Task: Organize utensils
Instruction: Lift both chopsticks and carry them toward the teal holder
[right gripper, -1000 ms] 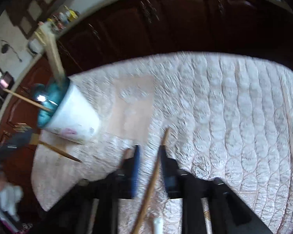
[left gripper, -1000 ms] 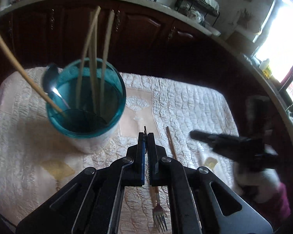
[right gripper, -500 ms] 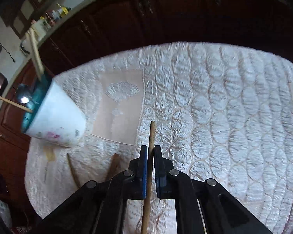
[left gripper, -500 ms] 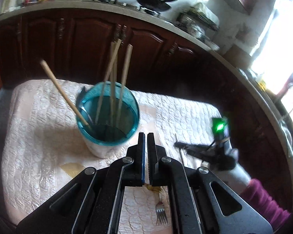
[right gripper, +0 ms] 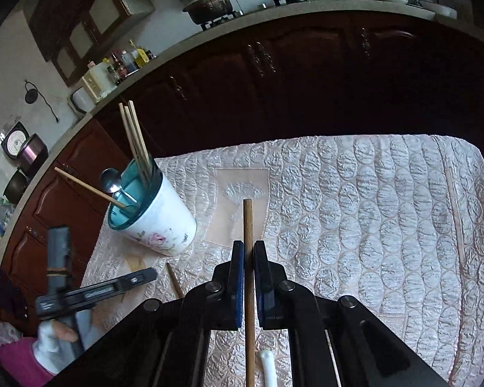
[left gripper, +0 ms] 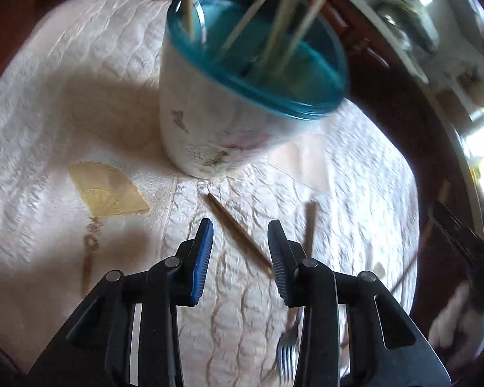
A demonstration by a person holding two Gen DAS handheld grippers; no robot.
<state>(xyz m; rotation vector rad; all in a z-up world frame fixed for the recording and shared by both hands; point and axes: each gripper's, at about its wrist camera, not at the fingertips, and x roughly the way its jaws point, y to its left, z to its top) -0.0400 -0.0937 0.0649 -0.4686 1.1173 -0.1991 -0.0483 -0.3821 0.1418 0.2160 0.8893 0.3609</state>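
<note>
A white flowered cup with a teal rim (left gripper: 242,103) stands on the quilted cloth and holds several chopsticks and a spoon; it also shows in the right wrist view (right gripper: 158,216). My left gripper (left gripper: 240,242) is open, low over a brown chopstick (left gripper: 238,232) lying in front of the cup. A fork (left gripper: 285,351) lies under its right finger. My right gripper (right gripper: 249,251) is shut on a brown chopstick (right gripper: 248,225) and holds it above the cloth. The left gripper also shows in the right wrist view (right gripper: 96,290).
A light chopstick (right gripper: 455,213) lies near the cloth's right edge. A white handle (right gripper: 269,364) lies under my right gripper. Another brown stick (left gripper: 311,225) lies right of the left gripper. Dark wooden cabinets (right gripper: 306,74) stand behind the table.
My left gripper has opened and dropped toward the chopstick in front of the cup. My right gripper has lifted, shut on its chopstick, higher above the cloth.
</note>
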